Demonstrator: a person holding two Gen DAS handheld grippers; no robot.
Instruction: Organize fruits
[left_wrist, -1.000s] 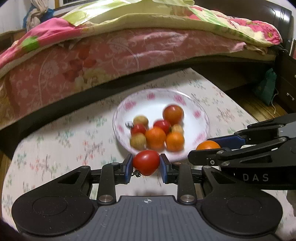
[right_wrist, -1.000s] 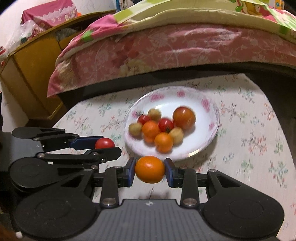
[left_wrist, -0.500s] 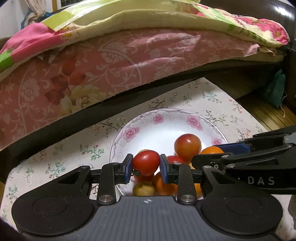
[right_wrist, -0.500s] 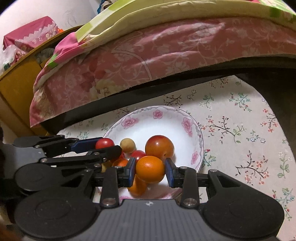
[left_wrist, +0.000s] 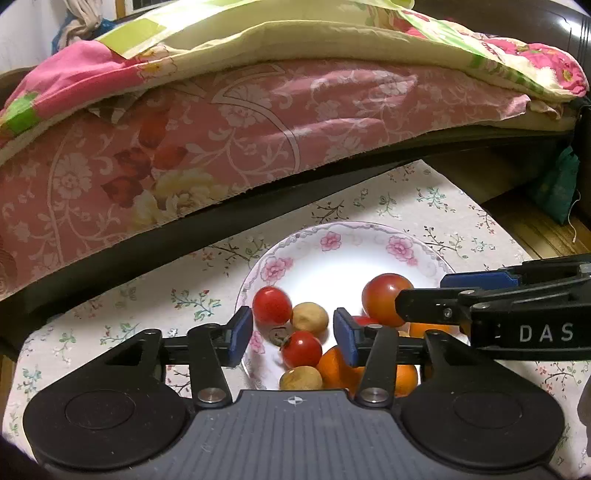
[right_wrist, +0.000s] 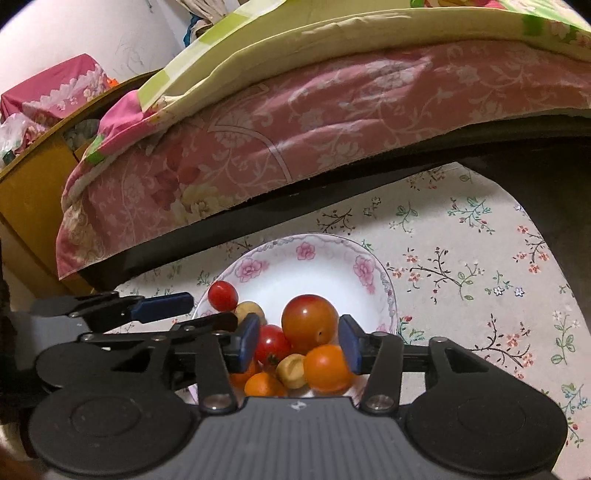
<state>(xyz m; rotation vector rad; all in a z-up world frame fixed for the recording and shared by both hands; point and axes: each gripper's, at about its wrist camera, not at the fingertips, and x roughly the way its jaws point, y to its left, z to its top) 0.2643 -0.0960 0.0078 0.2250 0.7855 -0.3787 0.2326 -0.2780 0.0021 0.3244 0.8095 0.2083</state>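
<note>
A white floral plate (left_wrist: 332, 236) (right_wrist: 306, 251) on the flowered tablecloth holds several fruits: a large red-orange tomato (left_wrist: 384, 295) (right_wrist: 308, 321), small red tomatoes (left_wrist: 271, 304) (right_wrist: 222, 295), pale round fruits (left_wrist: 309, 316) (right_wrist: 291, 370) and oranges (left_wrist: 338, 367) (right_wrist: 327, 367). My left gripper (left_wrist: 293, 336) is open and empty above the plate's near left part. My right gripper (right_wrist: 297, 343) is open over the fruit pile; the orange lies just below its right finger, apparently free of it.
A bed with a pink floral sheet (left_wrist: 221, 122) and quilt overhangs the far side of the table. A yellow wooden cabinet (right_wrist: 33, 184) stands at the left. The tablecloth (right_wrist: 461, 266) extends to the right of the plate.
Both grippers have opened over the plate. The red tomato left my left gripper and the orange left my right gripper; both now lie among the fruit on the plate.
</note>
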